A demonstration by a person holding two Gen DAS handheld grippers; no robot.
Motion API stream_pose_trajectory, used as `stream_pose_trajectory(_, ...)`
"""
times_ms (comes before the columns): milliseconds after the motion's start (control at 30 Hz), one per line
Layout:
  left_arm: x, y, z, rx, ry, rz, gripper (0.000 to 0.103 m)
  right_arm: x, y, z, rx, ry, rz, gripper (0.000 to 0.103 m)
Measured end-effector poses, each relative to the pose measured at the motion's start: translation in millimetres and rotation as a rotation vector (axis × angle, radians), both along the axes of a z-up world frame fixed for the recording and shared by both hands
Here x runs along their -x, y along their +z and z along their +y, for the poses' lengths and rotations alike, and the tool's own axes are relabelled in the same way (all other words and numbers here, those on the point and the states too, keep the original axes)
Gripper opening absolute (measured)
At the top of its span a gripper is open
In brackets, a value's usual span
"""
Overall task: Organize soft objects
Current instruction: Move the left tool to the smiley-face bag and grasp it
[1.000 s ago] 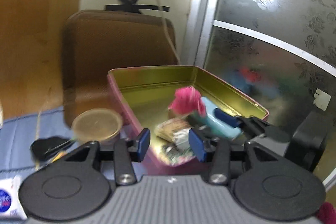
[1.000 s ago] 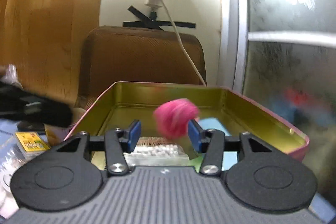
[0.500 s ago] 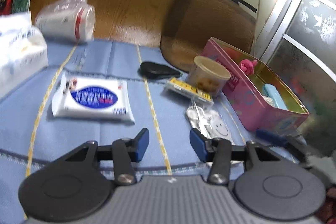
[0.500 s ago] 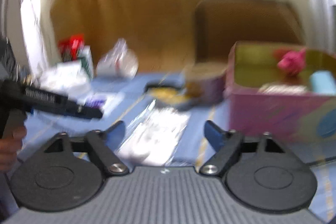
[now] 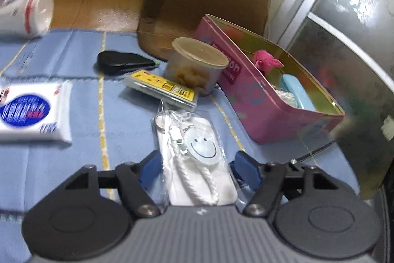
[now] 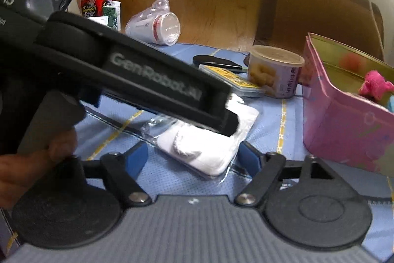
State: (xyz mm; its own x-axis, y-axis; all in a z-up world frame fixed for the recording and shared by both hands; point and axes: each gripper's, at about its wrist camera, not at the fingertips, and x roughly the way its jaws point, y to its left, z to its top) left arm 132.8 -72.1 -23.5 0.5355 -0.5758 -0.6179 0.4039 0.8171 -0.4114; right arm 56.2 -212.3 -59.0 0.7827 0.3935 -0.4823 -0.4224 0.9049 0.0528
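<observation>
- Packet (image 5: pixel 197 159) in clear wrap lies on the table beside the pink tin (image 5: pixel 258 100), between both grippers.
- Left gripper (image 5: pixel 197 169) fingers opening, right gripper (image 6: pixel 194 159) closing; neither grips.
- Risk: grippers colliding, or slick wrap slipping.

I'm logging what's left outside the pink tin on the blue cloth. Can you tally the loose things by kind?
Clear bagged packets: 1, smiley keychain packet
Tissue packs: 1
Lidded snack tubs: 1
Yellow-labelled flat cases: 1
Black pouches: 1
Bagged paper cup stacks: 1
Total: 6
</observation>
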Motion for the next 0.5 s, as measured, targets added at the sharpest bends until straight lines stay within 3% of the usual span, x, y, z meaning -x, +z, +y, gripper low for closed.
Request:
stream_pose_trajectory(133, 11.0, 1.8, 26.4, 0.039, 0.033, 0.031, 0.045, 14.3, -2.4, 2.1, -0.006, 0.029, -0.017, 0.074)
stream_pose_trajectory(233, 19.9, 2.7, 39.6, 0.04, 0.058, 0.037, 0.04, 29.9, -2.2, 9.4, 0.009, 0.06, -0.059, 0.07)
stream_pose_trajectory(500, 43.0, 24.5, 53.6, 0.055, 0.101, -0.041, 0.039, 50.4, 4.8, 24.0, 0.04, 0.062, -0.196, 0.07)
